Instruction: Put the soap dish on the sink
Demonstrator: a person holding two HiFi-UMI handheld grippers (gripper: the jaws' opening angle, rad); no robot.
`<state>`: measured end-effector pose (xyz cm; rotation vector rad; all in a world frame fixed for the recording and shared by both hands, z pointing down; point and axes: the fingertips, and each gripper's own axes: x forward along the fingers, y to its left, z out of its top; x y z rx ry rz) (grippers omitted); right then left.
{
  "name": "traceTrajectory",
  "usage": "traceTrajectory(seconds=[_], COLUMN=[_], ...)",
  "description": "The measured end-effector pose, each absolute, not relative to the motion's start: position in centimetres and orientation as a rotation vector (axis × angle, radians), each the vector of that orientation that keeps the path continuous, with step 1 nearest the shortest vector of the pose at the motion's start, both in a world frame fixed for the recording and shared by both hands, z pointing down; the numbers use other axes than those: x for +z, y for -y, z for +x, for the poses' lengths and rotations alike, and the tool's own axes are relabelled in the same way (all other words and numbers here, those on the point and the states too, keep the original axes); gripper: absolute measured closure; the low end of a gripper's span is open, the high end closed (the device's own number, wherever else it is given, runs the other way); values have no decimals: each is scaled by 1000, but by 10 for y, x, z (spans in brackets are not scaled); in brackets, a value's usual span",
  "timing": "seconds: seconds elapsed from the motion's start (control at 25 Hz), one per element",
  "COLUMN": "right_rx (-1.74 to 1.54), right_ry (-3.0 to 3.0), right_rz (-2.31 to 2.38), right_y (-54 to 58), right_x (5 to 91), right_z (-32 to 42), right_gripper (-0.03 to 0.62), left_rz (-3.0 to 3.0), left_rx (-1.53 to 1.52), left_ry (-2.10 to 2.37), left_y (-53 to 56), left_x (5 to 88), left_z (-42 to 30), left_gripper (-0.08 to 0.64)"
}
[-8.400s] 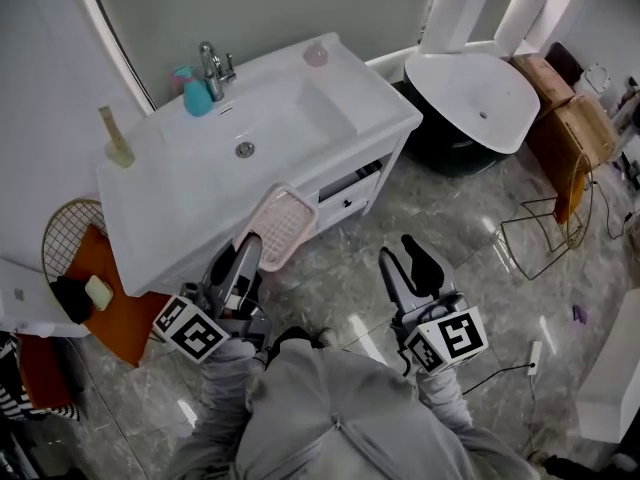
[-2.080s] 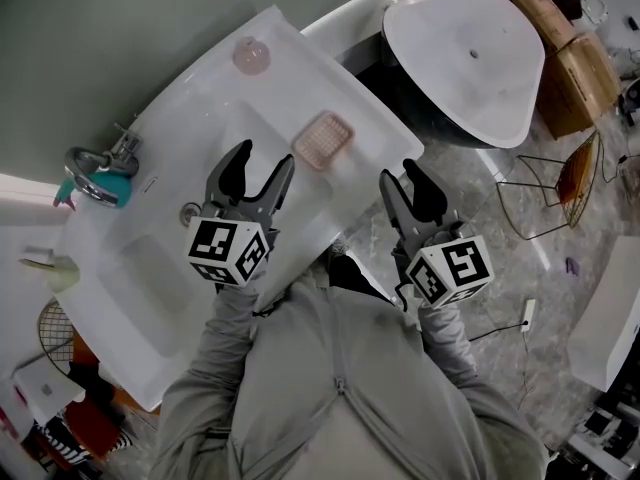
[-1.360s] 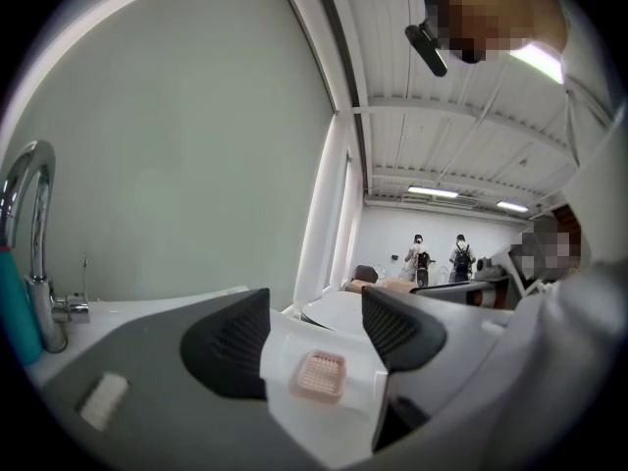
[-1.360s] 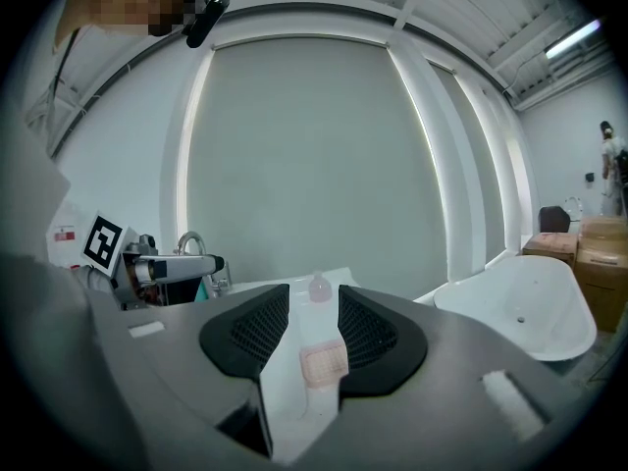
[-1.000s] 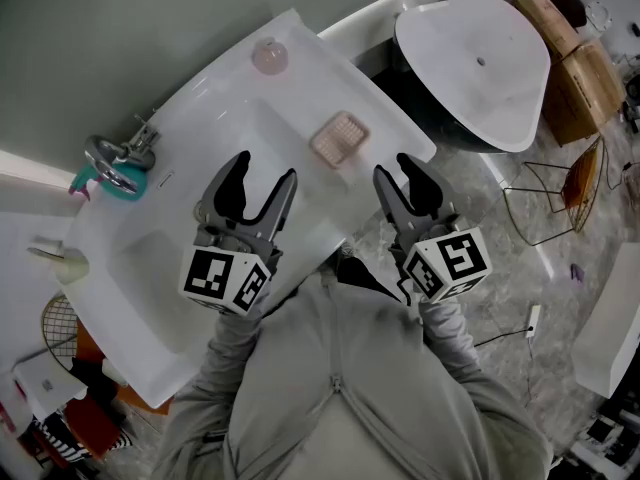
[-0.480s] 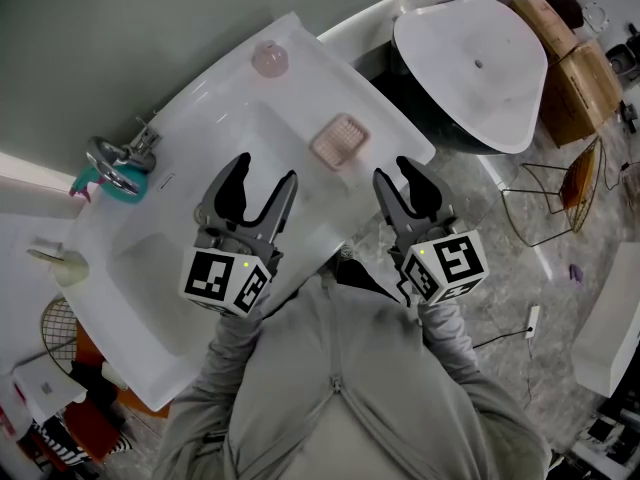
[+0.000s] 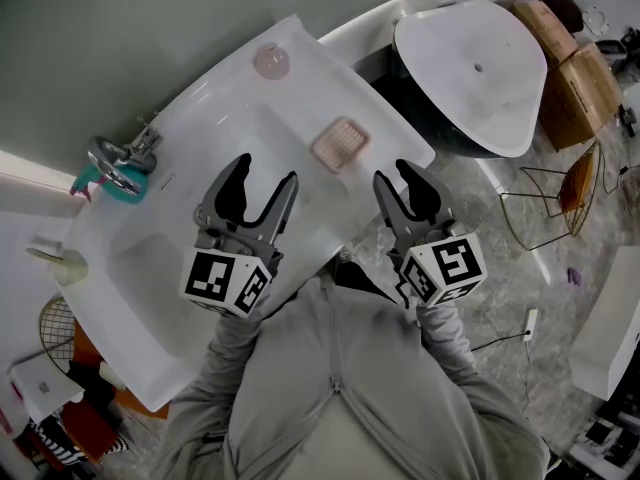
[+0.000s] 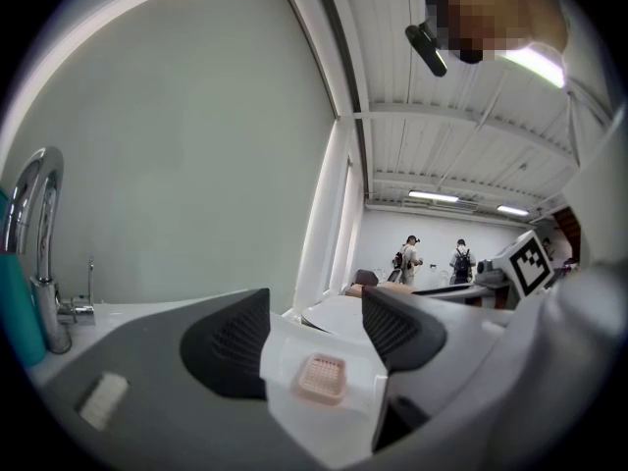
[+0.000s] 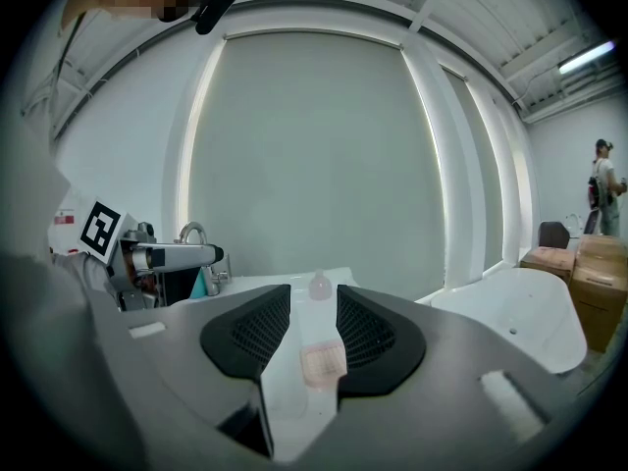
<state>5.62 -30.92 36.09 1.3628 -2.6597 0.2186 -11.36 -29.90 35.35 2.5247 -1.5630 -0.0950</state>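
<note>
Head view: even, diffuse light, sharp; the white sink [image 7: 290, 103] washes out, soft sheen on the floor [image 7: 490, 278] at right. Gripper views: heavy fisheye bending, black corners, near jaws blurred; left gripper view shows bright ceiling strip lights [image 8: 435, 196] centre right.

Nothing here you can actually read: no words, brands or numbers on anything. The only printed stuff is the black-and-white square marker [image 7: 225, 280] on the cube of the left tool [image 7: 265, 173], plus a matching one on the cube of the right tool [image 7: 397, 173]. They're blocky code patterns, not letters. Each one also shows up in the other tool's view, the right tool's in the left gripper view and the left tool's in the right gripper view. Still just squares.
</note>
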Motion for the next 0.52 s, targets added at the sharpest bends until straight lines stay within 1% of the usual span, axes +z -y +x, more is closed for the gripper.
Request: traceTrajectory(seconds=[0.52], right_rx=[218], right_ry=[2658], right_rz=[1366], right_y=[307], right_x=[359], right_z=[58], right_gripper=[446], left_rz=[2522], left_rx=[-93], left_ry=[1570], left_y=[298], left_x=[354], left_z=[-112], left_gripper=[241])
